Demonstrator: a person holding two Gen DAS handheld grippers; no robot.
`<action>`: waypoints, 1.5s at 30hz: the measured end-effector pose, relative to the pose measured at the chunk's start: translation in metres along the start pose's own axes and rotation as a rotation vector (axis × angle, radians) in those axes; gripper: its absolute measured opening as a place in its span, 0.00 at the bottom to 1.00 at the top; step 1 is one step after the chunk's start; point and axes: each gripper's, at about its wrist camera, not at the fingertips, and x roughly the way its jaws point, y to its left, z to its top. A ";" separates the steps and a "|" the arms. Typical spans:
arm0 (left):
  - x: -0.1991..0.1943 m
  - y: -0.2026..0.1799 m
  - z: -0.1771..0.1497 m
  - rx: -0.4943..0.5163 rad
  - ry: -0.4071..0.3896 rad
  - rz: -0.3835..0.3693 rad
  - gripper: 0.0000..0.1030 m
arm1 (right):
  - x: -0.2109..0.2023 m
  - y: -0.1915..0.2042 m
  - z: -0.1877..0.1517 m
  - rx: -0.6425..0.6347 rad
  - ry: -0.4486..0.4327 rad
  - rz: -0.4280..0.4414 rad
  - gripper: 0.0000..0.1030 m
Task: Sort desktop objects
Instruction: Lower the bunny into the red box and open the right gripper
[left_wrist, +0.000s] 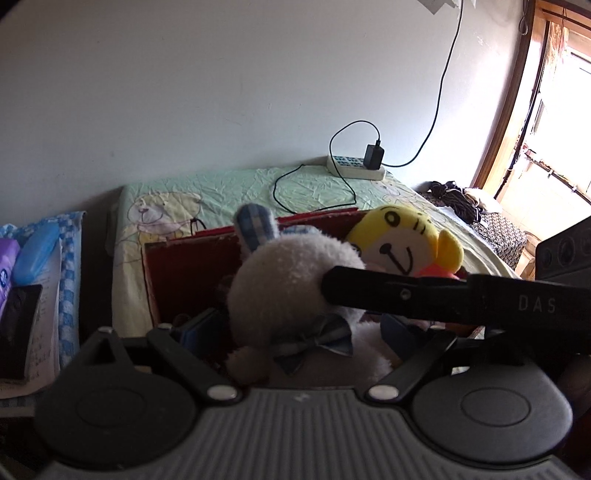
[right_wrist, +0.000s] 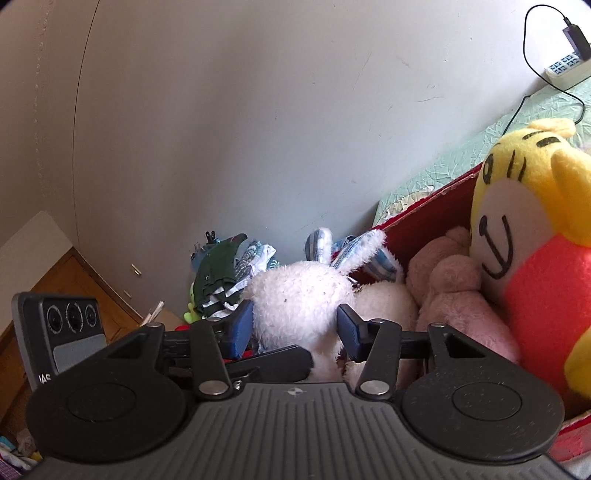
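Left wrist view, green sheet (left_wrist: 229, 184) under plain wall (left_wrist: 184, 74), both grippers (left_wrist: 291, 332) (right_wrist: 295, 325) apart around white bunny (left_wrist: 288, 280).

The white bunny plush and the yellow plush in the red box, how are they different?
The white bunny plush is fluffy white with blue checked ears and a bow tie; the yellow plush is yellow-headed, with a drawn smile and an orange-pink body. The bunny sits between the right gripper's blue pads; nothing grips the yellow one. Both are soft toys in the red box.

White plush bunny (left_wrist: 295, 280) betw. left tongs (left_wrist: 295, 332), yellow plush (left_wrist: 402, 236) behind, red box (left_wrist: 184, 273).
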 end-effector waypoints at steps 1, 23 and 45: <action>0.002 0.000 0.000 0.006 0.005 0.004 0.90 | 0.000 0.002 -0.001 -0.022 -0.006 -0.005 0.47; 0.009 -0.016 -0.009 0.225 0.022 0.066 0.87 | 0.009 0.003 -0.011 -0.181 0.037 -0.023 0.50; 0.005 -0.041 -0.012 0.298 -0.013 0.050 0.92 | 0.006 -0.020 0.028 0.036 0.002 -0.056 0.32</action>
